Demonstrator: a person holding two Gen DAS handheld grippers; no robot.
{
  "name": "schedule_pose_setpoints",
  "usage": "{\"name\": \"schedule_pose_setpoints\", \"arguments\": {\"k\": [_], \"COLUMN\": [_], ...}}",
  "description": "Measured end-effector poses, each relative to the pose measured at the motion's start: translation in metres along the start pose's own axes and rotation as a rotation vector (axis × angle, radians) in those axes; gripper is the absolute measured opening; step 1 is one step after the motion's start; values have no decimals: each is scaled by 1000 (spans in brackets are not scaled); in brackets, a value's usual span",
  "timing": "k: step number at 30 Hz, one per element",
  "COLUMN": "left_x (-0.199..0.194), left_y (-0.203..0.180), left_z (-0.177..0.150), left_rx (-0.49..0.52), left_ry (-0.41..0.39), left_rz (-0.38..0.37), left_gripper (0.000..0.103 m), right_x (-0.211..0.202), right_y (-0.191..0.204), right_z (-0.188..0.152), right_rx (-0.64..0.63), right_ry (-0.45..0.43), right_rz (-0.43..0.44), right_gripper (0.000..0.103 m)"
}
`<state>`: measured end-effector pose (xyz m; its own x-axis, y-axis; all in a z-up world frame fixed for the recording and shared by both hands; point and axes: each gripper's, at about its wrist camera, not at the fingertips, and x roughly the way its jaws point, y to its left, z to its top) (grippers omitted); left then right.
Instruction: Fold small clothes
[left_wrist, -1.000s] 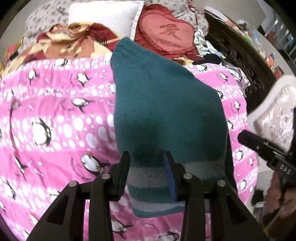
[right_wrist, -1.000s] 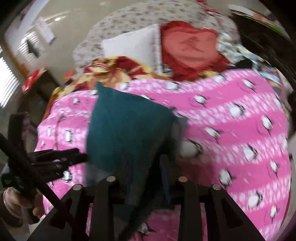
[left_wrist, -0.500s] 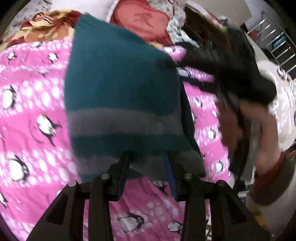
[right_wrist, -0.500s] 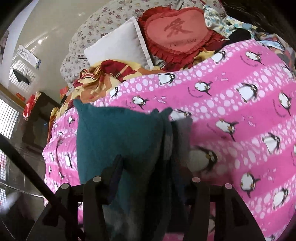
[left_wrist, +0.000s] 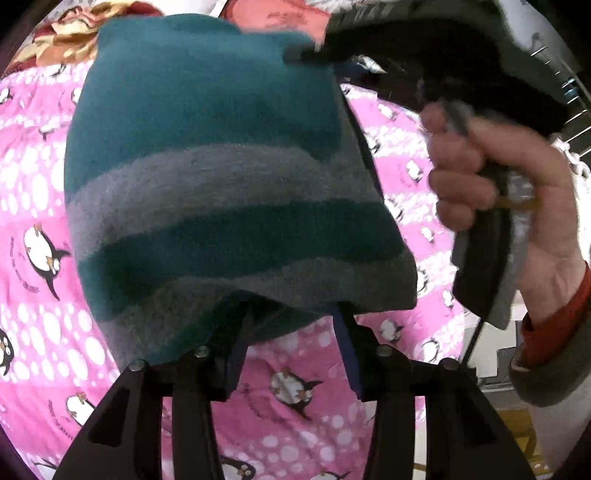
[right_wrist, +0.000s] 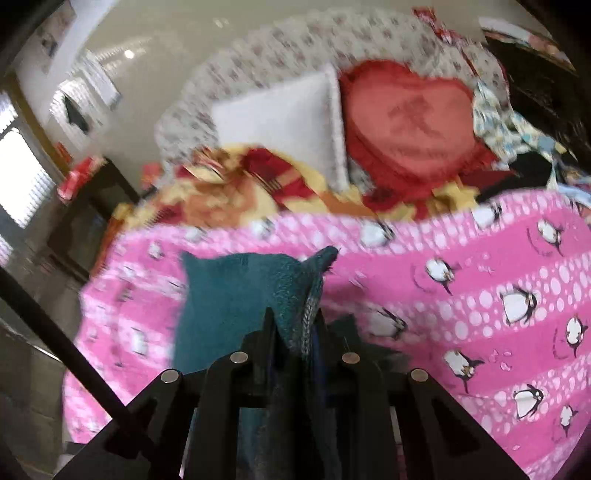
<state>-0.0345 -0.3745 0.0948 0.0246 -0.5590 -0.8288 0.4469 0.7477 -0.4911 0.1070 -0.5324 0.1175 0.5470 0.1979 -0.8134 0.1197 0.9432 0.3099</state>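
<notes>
Surface: a bed covered by a pink penguin-print blanket (left_wrist: 303, 410), with a white pillow (right_wrist: 280, 118), a red heart-shaped cushion (right_wrist: 410, 129) and a red-and-yellow bedspread (right_wrist: 236, 184) bunched at the far end. A dark cabinet (right_wrist: 85, 221) stands beside the bed.

Item under task: 1 teal sock with grey stripes (left_wrist: 221, 177), held up above the blanket between both tools.

Left gripper (left_wrist: 291, 332): jaws opening, the sock's striped end sitting between them; the pads stand apart from the cloth at the right side, and a firm grip is not evident.

Right gripper (right_wrist: 295, 332): jaws closing narrow, the 2 fingers pinching a bunched teal fold of the sock. From the left wrist view, a hand (left_wrist: 498, 192) with a red cuff grasps this tool's handle at the sock's upper right corner.
</notes>
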Motion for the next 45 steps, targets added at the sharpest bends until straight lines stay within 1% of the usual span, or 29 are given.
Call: {"name": "schedule_pose_setpoints", "arguments": {"k": [2,3,4,6,7,8,9,10,12,13,16,19,20,22,23,24,25,26,28,31,33,35,36,37,38,39,40,42,45], "left_x": [-11,-18,-27,-48,-55,-61,-64,-66,-64,-62,-57,-50,-43,-36,-35,-33,-29,-25,-25,-27,-24,-20,-18,-17,-18,-20,-22,-29,-46], "left_y": [4,5,6,13,16,20,23,27,32,33,36,38,36,35,35,36,39,42,43,39,39,48,54,64,71,75,76,75,76], "left_z": [-6,-9,-11,-13,-14,-12,-10,-7,-9,-10,-16,-26,-30,-34,-36,-37,-37,-37,-41,-50,-52,-50,-48,-47,-47,-47,-47,-47,-38], "left_rx": [-8,0,16,39,45,48,54,61,66,66,70,97,98,75,58,40,14,-6,-21,0,14,-15,-39,-79,-103,-107,-96,-67,-74], "left_ry": [-8,-14,-21,-43,-51,-58,-62,-63,-55,-53,-48,-30,-15,-28,-47,-54,-59,-67,-91,-123,-117,-102,-91,-78,-74,-74,-75,-78,-96], "left_rz": [-8,1,12,42,57,71,88,107,133,141,117,126,126,124,133,138,145,152,174,214,258,281,276,265,257,253,257,274,256], "left_gripper": [44,44,44,45,50,53,54,54,54,54,54,56,56,56,56,56,56,56,56,57,57,57,57,57,57,57,57,57,57], "right_x": [12,9,-1,-24,-35,-51,-61,-70,-80,-82,-75,-60,-56,-57,-57,-56,-56,-57,-65,-76,-78,-78,-74,-69,-60,-53,-43,-30,-32], "right_y": [-14,-19,-23,-26,-26,-23,-20,-16,-5,0,7,1,-4,-14,-20,-25,-28,-30,-38,-42,-40,-35,-36,-38,-40,-42,-45,-51,-52], "right_z": [-10,-13,-15,-17,-19,-25,-32,-42,-65,-77,-103,-117,-117,-119,-119,-120,-121,-121,-119,-113,-111,-112,-115,-117,-124,-129,-136,-144,-143], "right_rx": [35,52,71,80,85,92,86,68,21,5,-25,-19,0,67,109,148,171,197,294,360,386,348,324,311,272,252,253,271,302], "right_ry": [48,46,28,1,-15,-21,-13,0,36,60,125,174,180,173,172,176,175,174,144,105,102,109,129,150,174,191,219,242,229], "right_rz": [-2,3,-4,-18,-10,28,66,96,101,100,82,44,52,110,153,192,204,224,332,430,475,428,359,317,233,190,165,145,124], "right_gripper": [18,22,26,30,30,30,30,30,30,33,37,37,37,36,33,18,11,10,9,8,8,8,8,8,8,8,7,7,9]}}
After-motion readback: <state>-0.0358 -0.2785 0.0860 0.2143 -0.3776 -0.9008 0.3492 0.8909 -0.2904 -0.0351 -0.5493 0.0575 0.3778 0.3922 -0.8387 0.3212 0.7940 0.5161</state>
